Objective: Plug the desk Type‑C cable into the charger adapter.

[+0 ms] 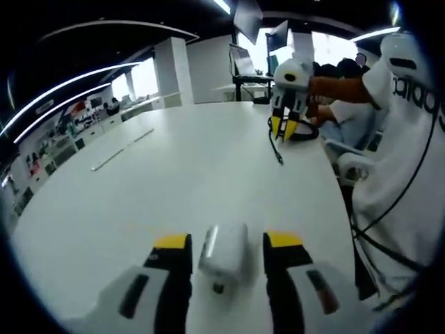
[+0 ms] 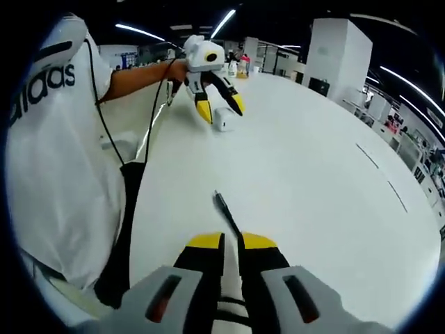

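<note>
White and broad, the round-edged table (image 1: 174,181) runs out under both my grippers, with an open office of pillars, windows and ceiling light strips behind it.

My left gripper (image 1: 227,254) sits low over the table with its yellow-tipped black jaws spread apart. The small white rectangular charger adapter (image 1: 224,252) lies on the table between those jaws, with a gap showing on each side, so the jaws are released and not pressing it. In the right gripper view the same left gripper (image 2: 221,106) reaches in on my bare forearm past my white printed T-shirt (image 2: 55,139), jaws angled down and splayed, and the charger adapter (image 2: 223,119) rests on the table just beside their tips.

My right gripper (image 2: 231,242) points along the table with its jaws drawn nearly together on the thin dark Type-C cable (image 2: 227,212). The cable's free end sticks out beyond the jaw tips, slanting over the table towards the adapter but well apart from it. In the left gripper view the right gripper (image 1: 286,126) hangs tilted downward beyond the adapter, and the dark cable (image 1: 275,147) trails from its tips to the table, with a dark loop of cable behind it.
</note>
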Motion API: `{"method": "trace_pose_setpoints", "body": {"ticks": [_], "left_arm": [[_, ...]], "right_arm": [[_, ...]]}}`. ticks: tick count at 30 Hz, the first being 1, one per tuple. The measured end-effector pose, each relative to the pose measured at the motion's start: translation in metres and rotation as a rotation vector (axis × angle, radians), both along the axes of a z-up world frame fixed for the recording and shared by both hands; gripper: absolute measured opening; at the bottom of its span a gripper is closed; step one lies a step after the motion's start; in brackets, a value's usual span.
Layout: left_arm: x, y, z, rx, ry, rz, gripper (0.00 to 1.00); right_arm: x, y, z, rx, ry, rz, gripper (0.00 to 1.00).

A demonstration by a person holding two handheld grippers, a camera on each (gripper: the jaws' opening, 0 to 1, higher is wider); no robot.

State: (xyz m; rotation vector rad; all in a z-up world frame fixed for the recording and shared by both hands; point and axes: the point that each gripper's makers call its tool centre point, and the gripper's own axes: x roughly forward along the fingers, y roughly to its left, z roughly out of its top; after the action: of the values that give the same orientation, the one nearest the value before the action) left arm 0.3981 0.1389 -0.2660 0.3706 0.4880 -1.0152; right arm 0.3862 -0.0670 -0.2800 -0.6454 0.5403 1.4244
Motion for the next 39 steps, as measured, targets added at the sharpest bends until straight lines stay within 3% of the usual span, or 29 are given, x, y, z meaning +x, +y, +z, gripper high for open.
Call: {"method": "trace_pose_setpoints", "body": {"ticks": [13,21,39], "left_arm": [[-0.006,-0.003,-0.009,0.062,0.057,-0.041,0.34],[-0.017,-0.027,-0.009,0.086,0.087,-0.066,0.31],[-0.008,-0.01,-0.02,0.103,0.146,-0.098,0.3]], "right_arm": [[0.0,0.012,-0.004,-0.021,-0.001,0.066,0.07],[0.0,0.019,-0.01,-0.037,0.002,0.09,0.07],[-0.003,0.027,-0.016,-0.048,0.007,0.129,0.06]]}}
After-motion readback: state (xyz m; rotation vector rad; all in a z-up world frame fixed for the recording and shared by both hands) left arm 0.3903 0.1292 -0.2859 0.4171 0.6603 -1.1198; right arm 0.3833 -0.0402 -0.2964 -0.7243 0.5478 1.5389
